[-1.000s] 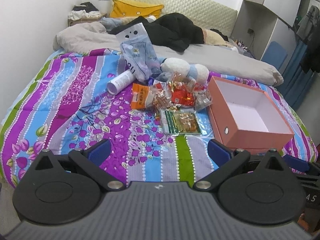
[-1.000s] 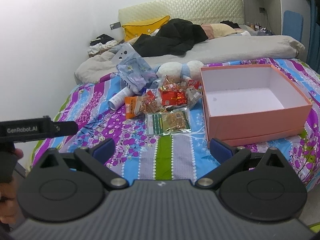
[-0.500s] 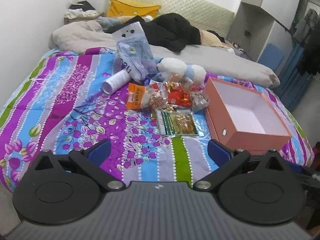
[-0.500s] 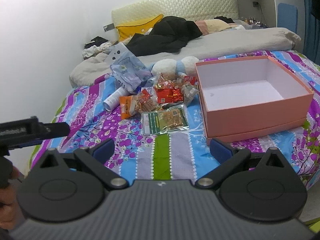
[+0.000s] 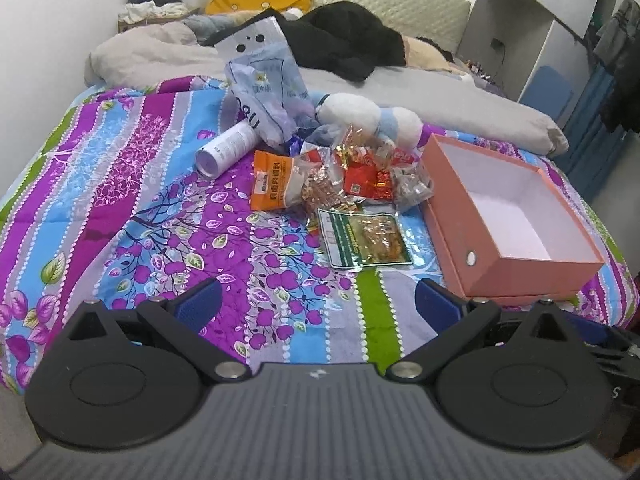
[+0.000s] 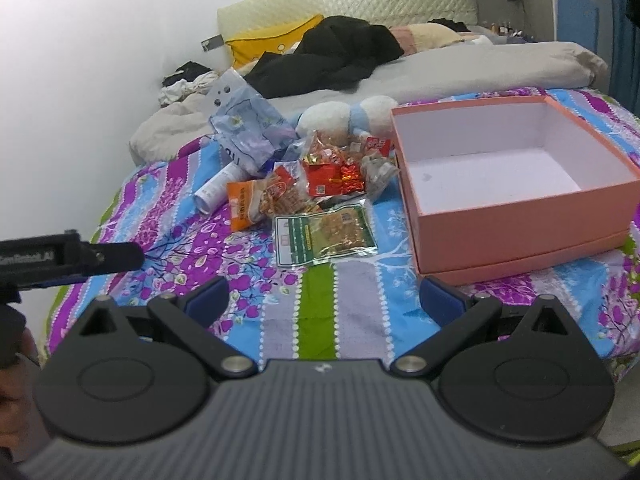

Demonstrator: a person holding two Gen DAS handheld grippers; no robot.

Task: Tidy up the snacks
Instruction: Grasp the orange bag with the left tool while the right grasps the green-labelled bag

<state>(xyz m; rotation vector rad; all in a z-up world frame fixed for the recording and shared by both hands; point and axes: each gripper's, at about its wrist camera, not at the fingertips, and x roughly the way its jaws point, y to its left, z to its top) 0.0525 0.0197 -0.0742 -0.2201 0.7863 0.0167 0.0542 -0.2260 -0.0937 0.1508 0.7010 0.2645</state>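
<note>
Right now both hand-held grippers, left (image 5: 316, 304) and right (image 6: 324, 296), are hovering spread wide and empty over the bed's (image 5: 168, 248) near edge. Snack packets (image 5: 352, 184) are lying heaped mid-bed, touching the open pink box (image 5: 472, 236) toward the right edge.

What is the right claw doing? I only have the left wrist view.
Observer: The right claw is open and empty. It hovers over the near edge of the bed, aimed between the green snack pack and the pink box.
Operator: Is the box completely empty? Its near wall hides part of the floor from me.
Observer: There are no snacks inside. The only thing on the white floor is a small dark mark near the left wall.
</note>
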